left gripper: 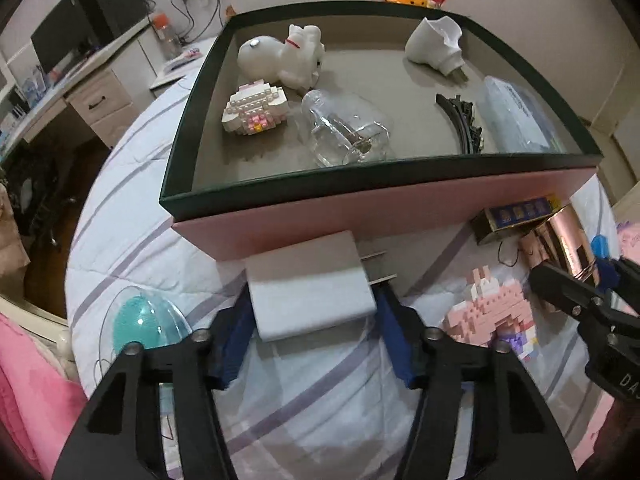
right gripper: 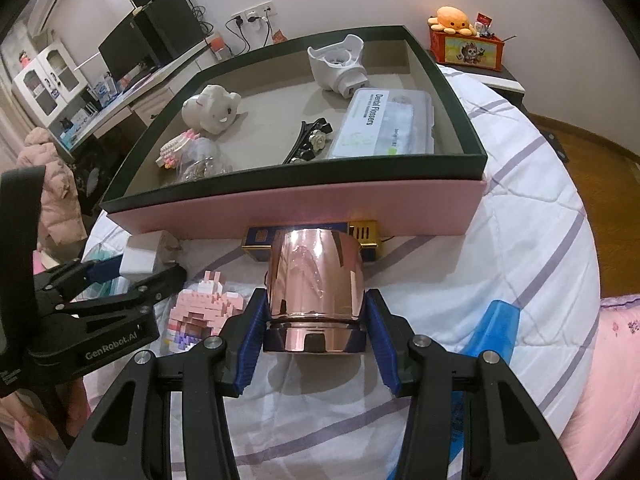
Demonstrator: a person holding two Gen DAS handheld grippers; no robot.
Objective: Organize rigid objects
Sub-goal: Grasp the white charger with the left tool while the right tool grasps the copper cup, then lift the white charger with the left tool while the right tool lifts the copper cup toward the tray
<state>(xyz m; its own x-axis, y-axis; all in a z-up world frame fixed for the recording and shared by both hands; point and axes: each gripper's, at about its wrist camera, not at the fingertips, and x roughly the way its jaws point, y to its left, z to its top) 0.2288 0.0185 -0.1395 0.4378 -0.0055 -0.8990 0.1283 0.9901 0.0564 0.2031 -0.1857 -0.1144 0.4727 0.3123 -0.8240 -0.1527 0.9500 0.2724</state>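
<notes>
My left gripper [left gripper: 314, 312] is shut on a white plug charger [left gripper: 308, 288], held just in front of the pink box [left gripper: 360, 208]; the charger also shows in the right wrist view [right gripper: 140, 258]. My right gripper [right gripper: 314, 312] is shut on a shiny rose-gold cylinder [right gripper: 316, 276], which also shows in the left wrist view [left gripper: 560, 236]. The box [right gripper: 300, 208] holds a white dog figure [left gripper: 280, 56], a brick figure [left gripper: 256, 108], a clear bottle [left gripper: 344, 128], a black hair clip [left gripper: 460, 120], a dental flosser case [right gripper: 384, 124] and a white part [right gripper: 340, 64].
On the striped bedsheet lie a pink brick rabbit [left gripper: 492, 308], a blue-and-gold box [right gripper: 260, 244], a teal egg in a clear shell [left gripper: 140, 320] and a blue object [right gripper: 496, 324]. A desk with a monitor [left gripper: 60, 40] stands at the far left, a nightstand [right gripper: 480, 64] at the far right.
</notes>
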